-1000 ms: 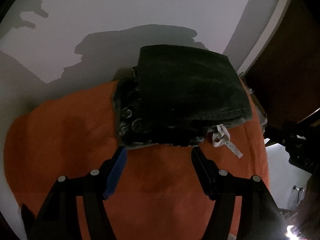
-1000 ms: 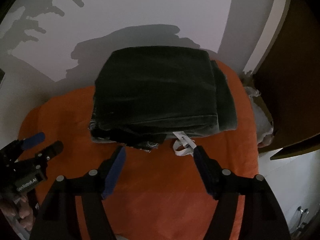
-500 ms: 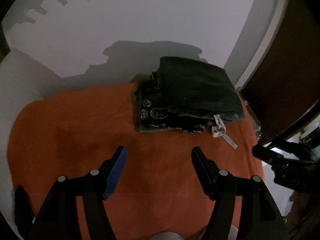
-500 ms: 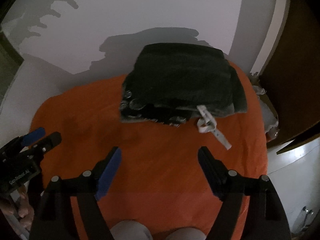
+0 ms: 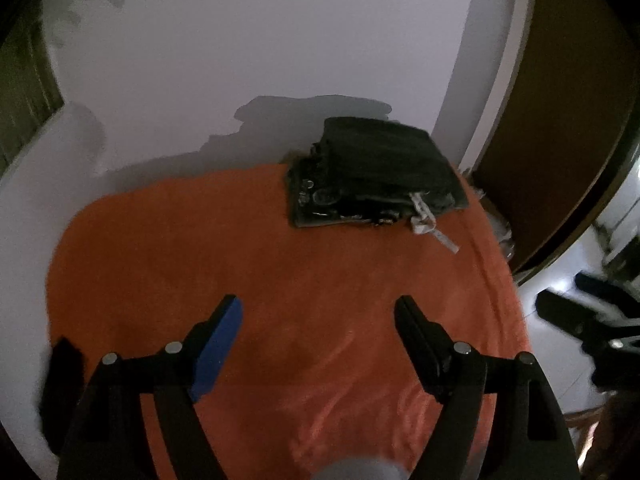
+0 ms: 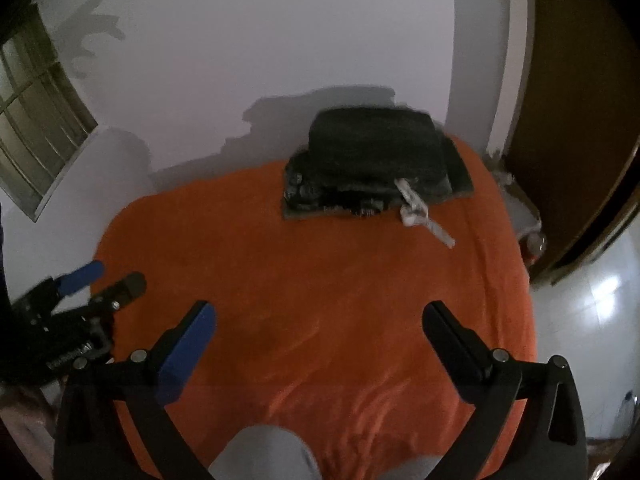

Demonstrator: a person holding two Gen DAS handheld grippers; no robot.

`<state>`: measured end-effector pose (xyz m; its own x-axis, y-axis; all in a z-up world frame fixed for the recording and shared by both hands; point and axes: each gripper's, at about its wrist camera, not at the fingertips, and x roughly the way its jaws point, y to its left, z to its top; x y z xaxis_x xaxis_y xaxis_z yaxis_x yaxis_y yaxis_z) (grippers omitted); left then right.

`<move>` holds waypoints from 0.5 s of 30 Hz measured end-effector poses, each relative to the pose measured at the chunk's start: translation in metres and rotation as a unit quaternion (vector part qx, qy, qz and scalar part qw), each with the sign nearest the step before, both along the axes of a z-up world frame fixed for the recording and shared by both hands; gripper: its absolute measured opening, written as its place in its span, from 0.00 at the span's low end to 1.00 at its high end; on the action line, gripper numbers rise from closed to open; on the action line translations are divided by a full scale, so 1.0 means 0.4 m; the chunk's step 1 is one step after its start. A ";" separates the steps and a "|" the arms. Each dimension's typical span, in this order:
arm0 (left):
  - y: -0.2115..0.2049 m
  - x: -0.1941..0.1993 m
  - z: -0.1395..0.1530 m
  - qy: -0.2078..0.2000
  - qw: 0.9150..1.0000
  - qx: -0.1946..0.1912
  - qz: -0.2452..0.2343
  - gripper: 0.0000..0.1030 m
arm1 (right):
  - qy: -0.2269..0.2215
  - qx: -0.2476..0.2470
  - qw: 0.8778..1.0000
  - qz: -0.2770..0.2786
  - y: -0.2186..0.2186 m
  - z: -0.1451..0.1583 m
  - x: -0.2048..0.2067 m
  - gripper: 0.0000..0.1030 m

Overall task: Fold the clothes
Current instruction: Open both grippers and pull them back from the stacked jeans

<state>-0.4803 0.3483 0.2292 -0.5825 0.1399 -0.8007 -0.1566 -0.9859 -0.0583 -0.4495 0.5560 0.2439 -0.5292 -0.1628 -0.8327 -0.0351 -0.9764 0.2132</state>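
A stack of folded dark clothes lies at the far right of the orange bedspread, against the wall; it also shows in the right wrist view. A white tag or drawstring hangs out at its front right, and it shows in the right wrist view too. My left gripper is open and empty, well back from the stack above the bedspread. My right gripper is open and empty, also well back. The left gripper shows at the left edge of the right wrist view.
A white wall stands behind the bed. A brown door or wardrobe is at the right. A window is at the left. White tiled floor lies right of the bed. The person's knees show at the near edge.
Both grippers have drawn back from the folded stack toward the near side of the bed. The stack now looks smaller and farther away. It stays in place.
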 end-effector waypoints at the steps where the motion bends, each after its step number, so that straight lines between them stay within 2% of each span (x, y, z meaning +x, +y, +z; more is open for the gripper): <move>1: -0.002 0.003 -0.004 0.003 1.000 0.006 0.002 0.77 | -0.006 0.000 1.000 0.003 -0.002 -0.009 -0.003 1.00; 5: 0.008 0.006 -0.029 0.031 1.000 0.000 0.002 0.77 | 0.008 0.005 1.000 0.011 -0.002 -0.040 -0.019 1.00; 8: 0.011 -0.005 -0.085 0.055 0.998 -0.006 0.006 0.77 | 0.028 0.009 1.000 -0.002 0.008 -0.087 -0.038 1.00; 11: 0.005 -0.019 -0.163 0.053 0.998 0.002 0.013 0.77 | 0.047 0.016 0.999 -0.014 0.014 -0.145 -0.053 1.00; 15: 0.000 0.001 -0.250 0.050 0.999 0.007 0.017 0.77 | 0.057 0.033 0.998 0.008 -0.010 -0.226 -0.050 1.00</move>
